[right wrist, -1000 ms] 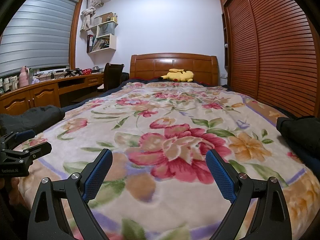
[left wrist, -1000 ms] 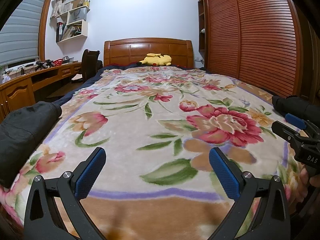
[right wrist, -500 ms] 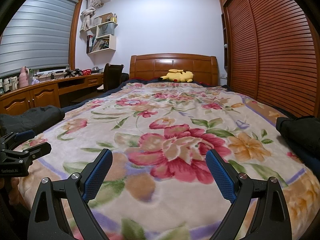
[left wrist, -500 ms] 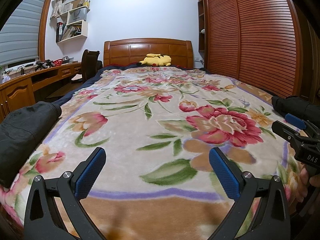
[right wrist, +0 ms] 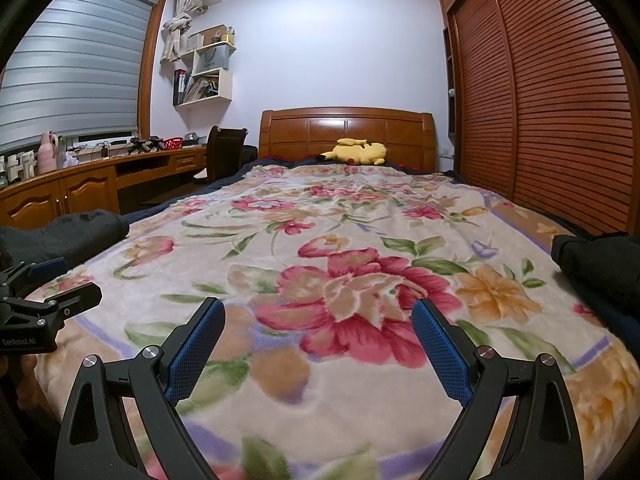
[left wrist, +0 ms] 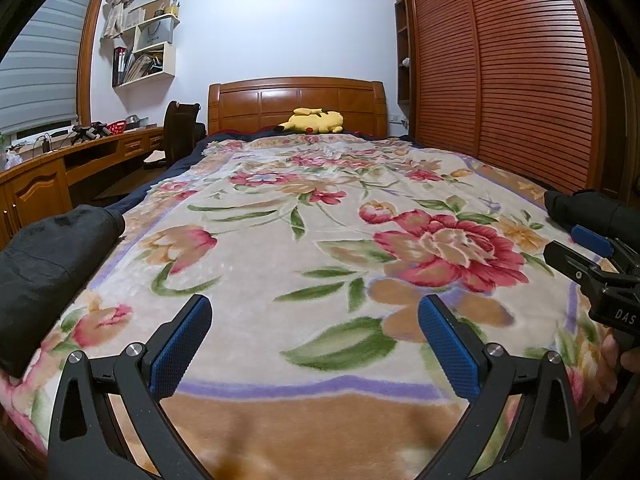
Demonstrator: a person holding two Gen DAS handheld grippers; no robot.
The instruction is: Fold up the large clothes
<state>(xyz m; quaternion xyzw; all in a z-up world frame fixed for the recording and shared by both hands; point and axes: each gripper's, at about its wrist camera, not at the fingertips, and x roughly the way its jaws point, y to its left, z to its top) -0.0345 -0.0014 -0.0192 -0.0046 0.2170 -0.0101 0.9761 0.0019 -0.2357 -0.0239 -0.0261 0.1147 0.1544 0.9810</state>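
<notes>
1. We hold our left gripper (left wrist: pixel 315 314) low over the near end of the bed, its blue-padded fingers (left wrist: pixel 185 340) spread wide apart with nothing between them.
2. Our right gripper (right wrist: pixel 318 316) sits just to the right of it at about the same height, fingers (right wrist: pixel 438 346) likewise wide apart and empty above a big red flower on the floral blanket (right wrist: pixel 340 240).
3. Each gripper shows at the edge of the other's view: the right one at the right edge of the left camera, with fingers of our hand (left wrist: pixel 624 360) under it, and the left one at the left edge of the right camera.
4. A dark folded garment (left wrist: pixel 52 264) lies on the near left edge of the bed, resting on the blanket, to the left of our left gripper and clear of its fingers.
5. A second dark garment (right wrist: pixel 600 268) lies on the near right edge, to the right of our right gripper and also untouched.
6. The blanket between the two garments lies flat across the middle of the bed.
7. At the far end, a yellow plush toy (right wrist: pixel 356 152) rests against the wooden headboard (right wrist: pixel 344 128).
8. A slatted wardrobe (right wrist: pixel 560 100) runs along the right, and a desk (right wrist: pixel 100 172) with a dark chair (right wrist: pixel 226 148) along the left.
</notes>
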